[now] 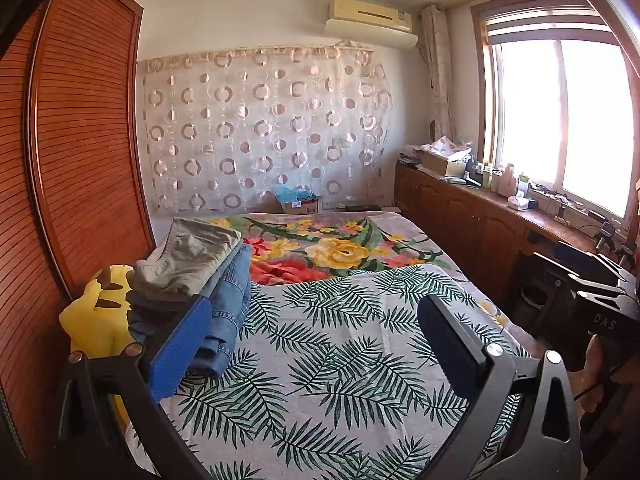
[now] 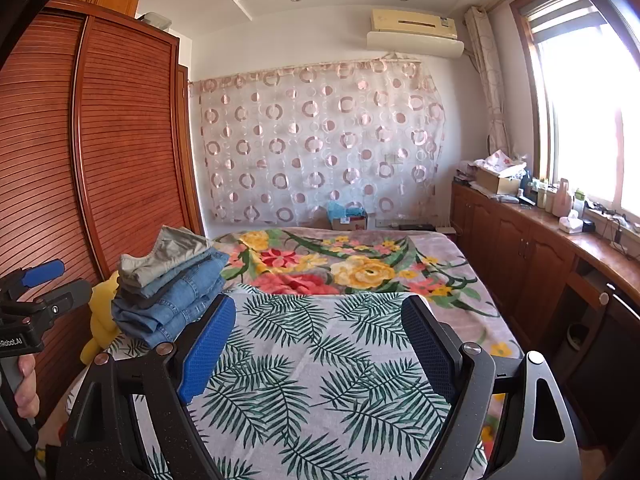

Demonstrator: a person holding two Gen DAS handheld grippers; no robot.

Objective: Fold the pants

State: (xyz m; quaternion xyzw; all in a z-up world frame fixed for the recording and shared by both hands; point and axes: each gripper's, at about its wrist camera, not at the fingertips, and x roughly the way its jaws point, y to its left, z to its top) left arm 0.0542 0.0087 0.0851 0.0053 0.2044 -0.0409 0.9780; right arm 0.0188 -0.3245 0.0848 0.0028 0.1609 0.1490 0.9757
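Left hand-held gripper (image 1: 316,344): jaws spread wide, nothing between the blue pads (image 1: 180,344); it hangs above the palm-leaf sheet (image 1: 340,344) that covers the near part of the bed. Right hand-held gripper (image 2: 318,344): jaws likewise wide apart, empty, over the same leaf-print sheet (image 2: 320,360). In the left wrist view the right unit's black body shows at the right edge; in the right wrist view the left unit shows at the far left, with fingers of the person's left hand (image 2: 26,388) wrapped on its grip.

Pants: a stack of folded pants (image 1: 212,276) sits at the left edge of the bed, near the wardrobe. In the right wrist view the stack (image 2: 172,288) shows an olive-grey pair on top, a denim pair under it, a dark layer, then more denim at the bottom. The stack rests partly on the leaf sheet, just beside the left finger of each gripper in frame, not touched by either.

Surroundings: a yellow plush toy (image 1: 100,312) lies wedged between the stack and the slatted wooden wardrobe (image 1: 80,152). Beyond the leaf sheet, a floral blanket (image 1: 332,248) covers the far half of the bed. A circle-patterned curtain (image 1: 264,128) hangs on the back wall, with an air conditioner (image 1: 370,20) above it. A wooden table (image 1: 500,208) along the window side carries boxes and bottles.
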